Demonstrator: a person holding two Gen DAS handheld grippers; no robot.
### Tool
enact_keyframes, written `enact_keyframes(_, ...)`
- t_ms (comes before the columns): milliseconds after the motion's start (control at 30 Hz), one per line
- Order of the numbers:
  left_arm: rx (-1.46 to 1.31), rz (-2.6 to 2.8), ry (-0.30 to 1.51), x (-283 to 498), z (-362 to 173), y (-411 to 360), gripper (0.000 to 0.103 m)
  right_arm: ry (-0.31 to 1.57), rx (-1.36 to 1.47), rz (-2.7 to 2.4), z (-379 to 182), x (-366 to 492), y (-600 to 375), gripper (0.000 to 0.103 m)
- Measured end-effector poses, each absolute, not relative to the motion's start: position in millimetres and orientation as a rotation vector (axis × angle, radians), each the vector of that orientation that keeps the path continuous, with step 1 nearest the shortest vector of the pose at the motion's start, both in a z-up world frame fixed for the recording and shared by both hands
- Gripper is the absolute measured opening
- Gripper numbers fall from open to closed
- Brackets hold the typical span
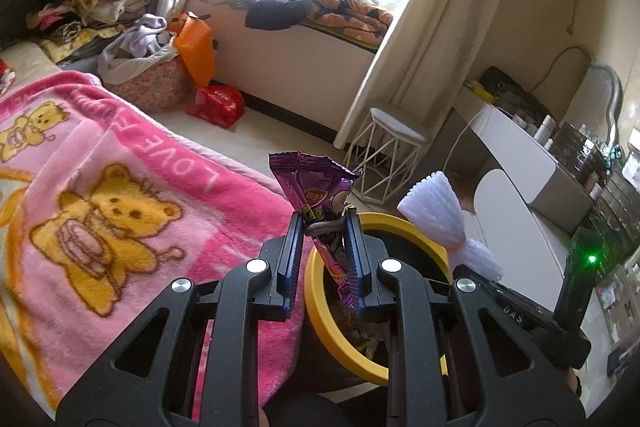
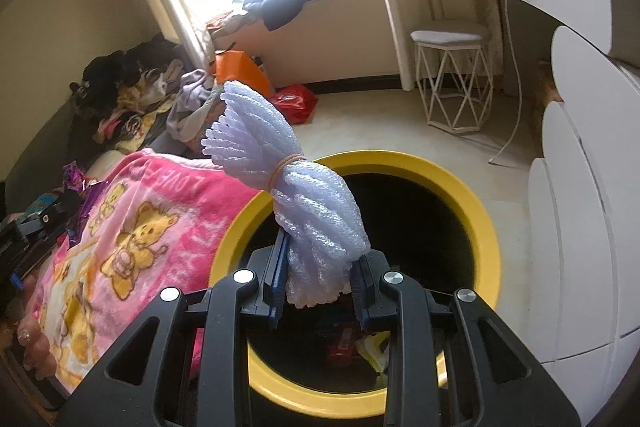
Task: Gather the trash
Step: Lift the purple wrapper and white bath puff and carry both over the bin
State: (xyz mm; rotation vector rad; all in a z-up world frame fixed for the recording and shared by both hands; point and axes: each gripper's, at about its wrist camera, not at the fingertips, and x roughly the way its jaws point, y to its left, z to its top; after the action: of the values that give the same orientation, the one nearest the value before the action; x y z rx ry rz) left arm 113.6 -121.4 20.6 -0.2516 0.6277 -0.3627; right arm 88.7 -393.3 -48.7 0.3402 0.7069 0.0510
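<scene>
Yellow-rimmed bin [image 2: 486, 223]: above it, left gripper [image 1: 325, 227] pinches a purple wrapper [image 1: 316, 187]; right gripper [image 2: 320, 275] pinches white foam netting [image 2: 308, 203].

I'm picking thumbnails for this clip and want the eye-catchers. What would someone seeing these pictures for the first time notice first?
Probably the round yellow-rimmed trash bin on the floor beside the bed, with a gripper over it from each side. The left gripper clamps a crinkled purple snack wrapper; the right gripper holds a white foam net sleeve bundled with a rubber band. The bright pink teddy-bear blanket covers the bed at left.
</scene>
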Motion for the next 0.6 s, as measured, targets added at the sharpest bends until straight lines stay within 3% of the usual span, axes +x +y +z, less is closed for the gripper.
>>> enact_keyframes(600,-0.175,-0.456,0.651,111.2,14.2,-164.1,0.015,0.700,0.380,-0.064,-57.8,81.9,-424.7,0.026)
